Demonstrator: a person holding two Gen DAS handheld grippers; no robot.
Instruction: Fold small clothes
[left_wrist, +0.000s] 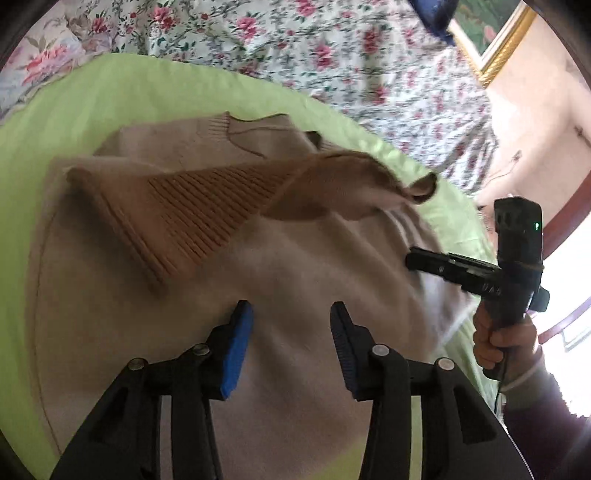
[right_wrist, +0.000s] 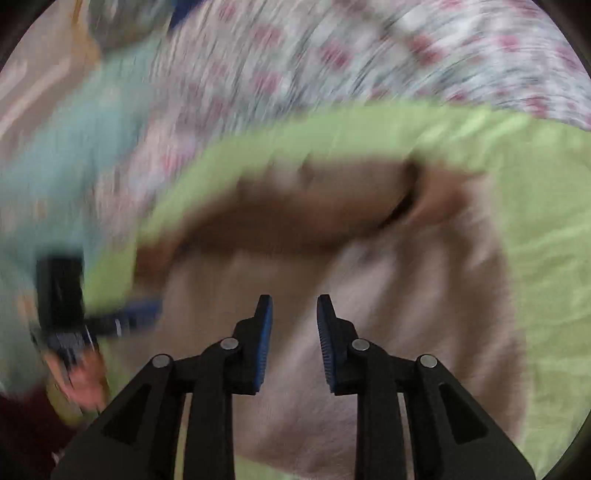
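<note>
A: Starting at the left, the beige sweater (left_wrist: 258, 280) lies on the green sheet (left_wrist: 96, 96), which covers a flowered bedspread (left_wrist: 258, 33); a ribbed sleeve (left_wrist: 192, 218) is folded across its body, cuff end toward the left.

B: And the left gripper (left_wrist: 290, 314)?

A: Its jaws stand apart over the plain knit, nothing between them; the right gripper (right_wrist: 294, 314) is the same in its own view, jaws apart above the cloth, empty; seen from the left wrist, its fingers (left_wrist: 436, 264) lie at the sweater's right edge; whether they touch it I cannot tell.

B: Which way does it point?

A: Its neckline (left_wrist: 255, 127) is at the far side, the hem likely toward the cameras; so the long axis runs away from us, the folded sleeve slanting across it.

B: Risks?

A: The loose sleeve may slide off if either side is lifted too quickly; a pinch may also catch only the top layer, or drag the sheet along; the right view is badly blurred, so I judge cautiously.
</note>
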